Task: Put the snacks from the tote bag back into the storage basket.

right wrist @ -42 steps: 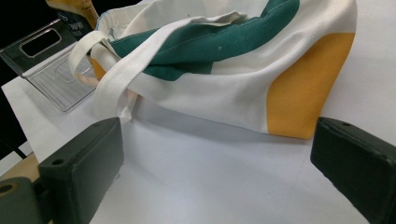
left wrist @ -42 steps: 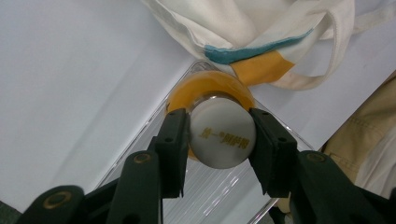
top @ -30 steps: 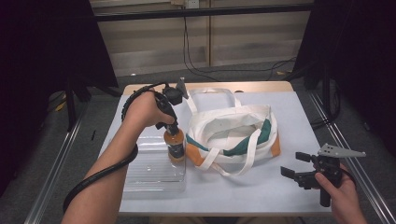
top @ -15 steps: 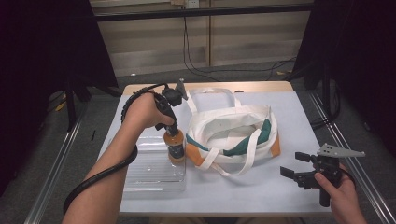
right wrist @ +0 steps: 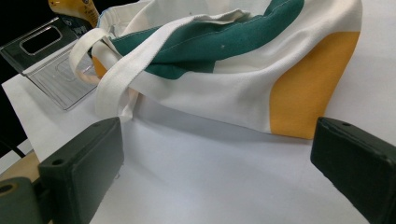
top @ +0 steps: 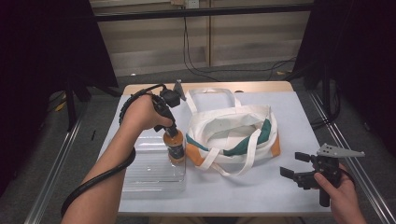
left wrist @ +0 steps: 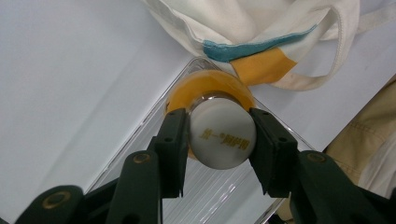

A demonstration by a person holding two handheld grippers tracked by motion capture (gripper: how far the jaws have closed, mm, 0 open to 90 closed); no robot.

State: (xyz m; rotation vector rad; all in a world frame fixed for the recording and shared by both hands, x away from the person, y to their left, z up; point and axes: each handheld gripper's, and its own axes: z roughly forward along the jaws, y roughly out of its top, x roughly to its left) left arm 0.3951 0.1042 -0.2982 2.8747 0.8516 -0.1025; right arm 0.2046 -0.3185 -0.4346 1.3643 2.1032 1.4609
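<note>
An orange bottle (top: pixel 175 147) with a white cap (left wrist: pixel 222 132) stands upright in the right end of a clear plastic tray (top: pixel 152 171). My left gripper (top: pixel 172 132) points down over it, shut on the cap, with a pad on either side (left wrist: pixel 219 135). A white canvas tote bag (top: pixel 233 135) with green and orange panels lies open just right of the bottle. My right gripper (top: pixel 293 164) hovers near the table's front right corner, jaws wide open with nothing between them (right wrist: pixel 215 168), facing the bag (right wrist: pixel 224 79).
The bag's loose handles (top: pixel 212 94) trail toward the table's far edge and over its front side. A tan wooden strip (top: pixel 261 86) runs along the back of the white table (top: pixel 243 191). Metal rails (top: pixel 51 172) flank the table on both sides.
</note>
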